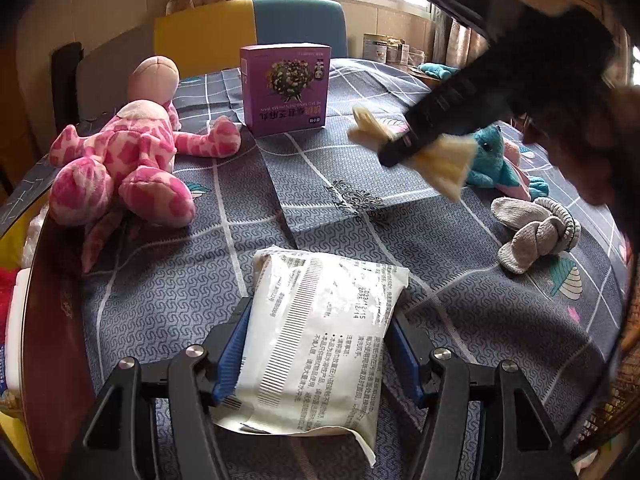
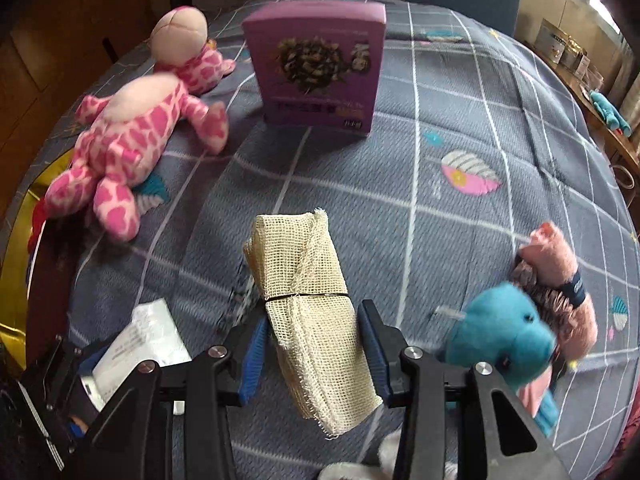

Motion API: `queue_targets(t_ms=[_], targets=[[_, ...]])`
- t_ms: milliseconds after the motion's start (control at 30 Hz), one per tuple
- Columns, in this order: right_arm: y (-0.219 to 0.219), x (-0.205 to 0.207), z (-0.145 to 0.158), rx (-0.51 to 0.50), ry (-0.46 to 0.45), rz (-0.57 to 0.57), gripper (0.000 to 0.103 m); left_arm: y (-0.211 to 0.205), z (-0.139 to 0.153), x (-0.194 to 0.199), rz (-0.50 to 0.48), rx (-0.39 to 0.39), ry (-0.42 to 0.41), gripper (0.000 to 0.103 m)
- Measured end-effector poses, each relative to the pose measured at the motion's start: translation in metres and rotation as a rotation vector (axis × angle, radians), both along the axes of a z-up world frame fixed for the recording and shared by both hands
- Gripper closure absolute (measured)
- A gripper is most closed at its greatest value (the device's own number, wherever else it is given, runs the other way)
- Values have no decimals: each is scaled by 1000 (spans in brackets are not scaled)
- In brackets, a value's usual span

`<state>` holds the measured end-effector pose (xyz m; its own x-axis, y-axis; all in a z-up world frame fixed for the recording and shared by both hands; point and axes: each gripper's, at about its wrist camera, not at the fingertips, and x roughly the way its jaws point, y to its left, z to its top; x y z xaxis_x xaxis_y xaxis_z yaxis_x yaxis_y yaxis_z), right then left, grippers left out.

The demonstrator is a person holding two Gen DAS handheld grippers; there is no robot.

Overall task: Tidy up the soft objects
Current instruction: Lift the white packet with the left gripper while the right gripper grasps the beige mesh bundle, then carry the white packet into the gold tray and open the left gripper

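Observation:
My left gripper (image 1: 316,344) is shut on a white printed soft pack (image 1: 320,344) held just above the blue-grey checked cloth (image 1: 200,280). My right gripper (image 2: 312,344) is shut on a cream mesh cloth roll (image 2: 308,312), lifted over the table; it also shows in the left wrist view (image 1: 440,160), held in the air. A pink spotted plush (image 1: 124,160) (image 2: 132,136) lies at the left. A teal plush (image 1: 492,156) (image 2: 500,332) and a pink plush (image 2: 560,272) lie at the right. Grey knitted socks (image 1: 536,236) lie at the right.
A purple box (image 1: 286,88) (image 2: 316,64) stands upright at the far middle of the table. A yellow, blue and grey chair back (image 1: 248,28) stands behind the table. Tins (image 1: 384,48) and a teal item (image 2: 608,112) sit on a side shelf at the right.

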<state>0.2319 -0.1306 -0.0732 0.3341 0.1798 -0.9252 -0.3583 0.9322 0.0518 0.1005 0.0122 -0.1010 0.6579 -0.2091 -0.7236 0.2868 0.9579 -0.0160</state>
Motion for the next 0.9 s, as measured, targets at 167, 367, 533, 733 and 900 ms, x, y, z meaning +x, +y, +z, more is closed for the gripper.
queue_targets(t_ms=[167, 367, 533, 733, 900], targets=[[7, -28, -28, -11, 19, 1, 56, 4, 4, 1, 10, -14, 23, 41], [-3, -24, -35, 48, 33, -13, 54, 13, 15, -5, 45, -50, 64, 41], [-8, -27, -39, 66, 9, -6, 54, 17, 39, -22, 43, -68, 36, 41], [-3, -35, -39, 42, -17, 21, 54, 39, 79, -39, 80, -126, -10, 41], [3, -37, -35, 15, -37, 34, 54, 91, 108, -46, 205, -181, -29, 41]])
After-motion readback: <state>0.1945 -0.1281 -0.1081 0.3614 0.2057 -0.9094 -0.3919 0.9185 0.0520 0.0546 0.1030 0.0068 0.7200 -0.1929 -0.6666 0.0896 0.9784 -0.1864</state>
